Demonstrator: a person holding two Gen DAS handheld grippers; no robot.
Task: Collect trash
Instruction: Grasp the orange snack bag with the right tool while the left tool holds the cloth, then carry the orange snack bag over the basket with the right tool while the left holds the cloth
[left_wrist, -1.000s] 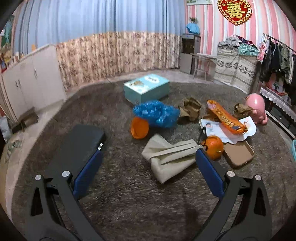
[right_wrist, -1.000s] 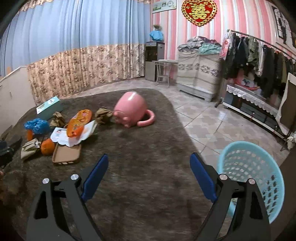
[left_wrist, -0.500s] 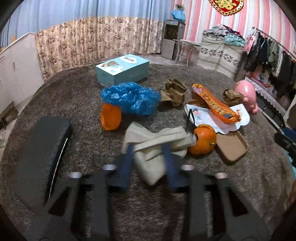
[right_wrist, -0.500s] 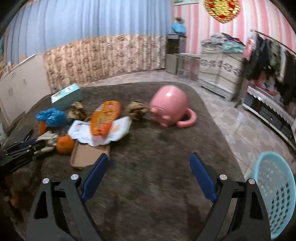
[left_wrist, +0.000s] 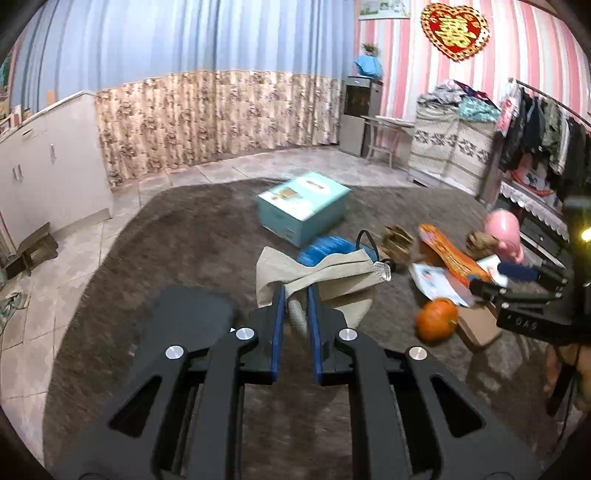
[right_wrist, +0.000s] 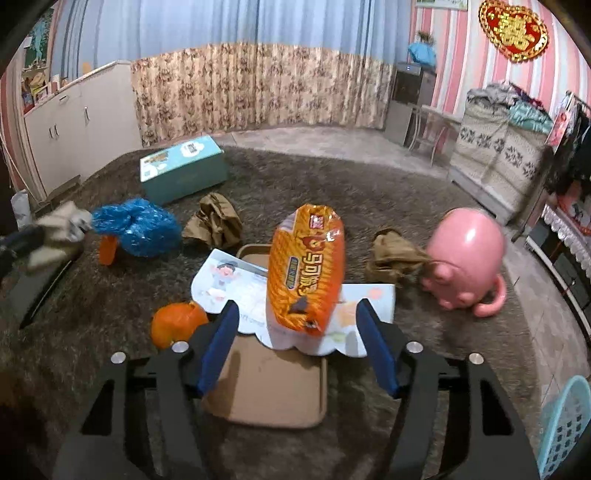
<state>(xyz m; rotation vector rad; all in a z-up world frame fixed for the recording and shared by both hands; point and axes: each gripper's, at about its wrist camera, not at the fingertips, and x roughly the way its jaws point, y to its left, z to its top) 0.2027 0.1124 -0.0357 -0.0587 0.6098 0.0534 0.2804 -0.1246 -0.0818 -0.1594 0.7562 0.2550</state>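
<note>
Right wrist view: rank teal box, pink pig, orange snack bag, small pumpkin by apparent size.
1. Orange snack bag and teal box: look alike, and the box lies farther off, so unranked.
2. Pink pig.
3. Small pumpkin.

The left gripper (left_wrist: 295, 295) is open a second ago, and now its jaws are pinched on the beige bag (left_wrist: 317, 273). The bag lies flat on the rug (left_wrist: 184, 240) before. Now it is lifted up and hangs in front of the blue bag (left_wrist: 328, 247).

The right gripper (right_wrist: 295, 325) is far from the trash before, near the basket (right_wrist: 565, 424). Now it is close to the orange packet (right_wrist: 306, 269), which sits at 12 o'clock between its wide-apart jaws.
</note>
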